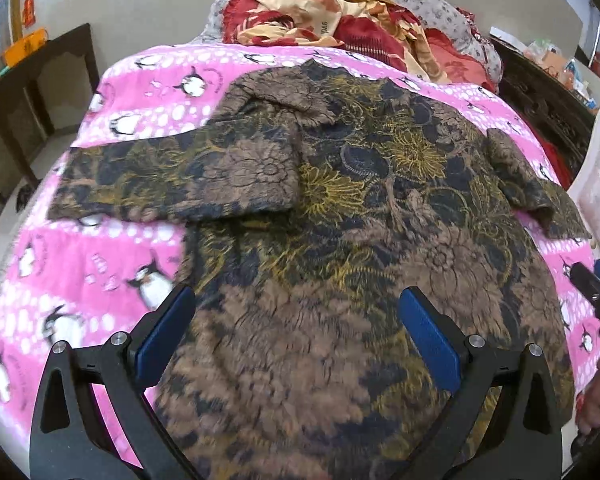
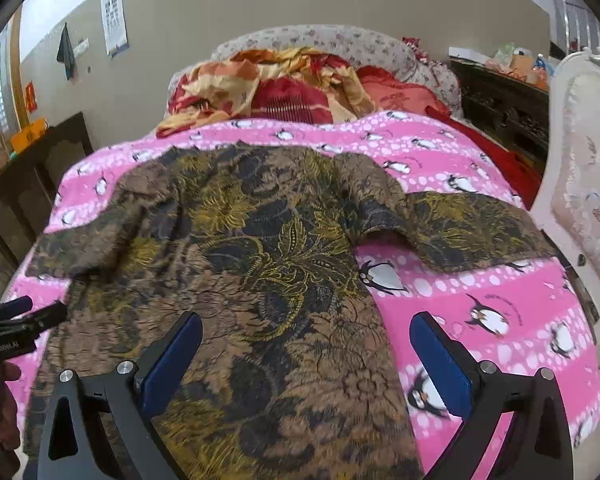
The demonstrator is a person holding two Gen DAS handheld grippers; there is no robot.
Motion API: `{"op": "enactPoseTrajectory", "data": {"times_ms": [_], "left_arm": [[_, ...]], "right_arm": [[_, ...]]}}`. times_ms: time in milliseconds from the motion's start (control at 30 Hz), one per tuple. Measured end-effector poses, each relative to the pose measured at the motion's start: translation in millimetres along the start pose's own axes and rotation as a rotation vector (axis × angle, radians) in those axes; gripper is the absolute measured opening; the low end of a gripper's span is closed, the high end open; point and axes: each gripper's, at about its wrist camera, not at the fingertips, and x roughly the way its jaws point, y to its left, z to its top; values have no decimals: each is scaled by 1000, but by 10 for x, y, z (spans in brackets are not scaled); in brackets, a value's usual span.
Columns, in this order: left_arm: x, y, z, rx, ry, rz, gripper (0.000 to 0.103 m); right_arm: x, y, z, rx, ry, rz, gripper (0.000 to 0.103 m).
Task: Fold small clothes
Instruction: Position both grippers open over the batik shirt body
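Left gripper [image 1: 296, 330]: jaws released, blue pads wide apart over the shirt's lower part, gripping nothing
Shirt [image 1: 340, 208]: brown floral, spread flat mid-frame on the blanket; hem cut off at the bottom edge, near cloth blurred
Right gripper [image 2: 306, 354]: jaws released; straddling the shirt's right edge
Blanket [image 2: 480, 280]: pink, penguin print, covering the bed
Bedding [image 2: 284, 84]: crumpled red-and-yellow heap, upper centre
Chair [image 2: 580, 184]: white, cut off at right

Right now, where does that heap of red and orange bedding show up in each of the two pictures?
Left wrist view: the red and orange bedding sits top centre, beyond the brown floral garment.
Right wrist view: the bedding lies upper centre, a little left, again behind the garment.
Shared landmark: the pink penguin blanket under the garment.
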Motion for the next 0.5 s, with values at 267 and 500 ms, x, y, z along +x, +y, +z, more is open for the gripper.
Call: {"op": "enactPoseTrajectory", "data": {"times_ms": [267,500], "left_arm": [[667,-66,122,-20,17,24,102],[886,-95,49,4,0,36,103]], "right_arm": [[799,104,43,-96,50,39,103],[1168,153,-177,-124,134,44,103]]}}
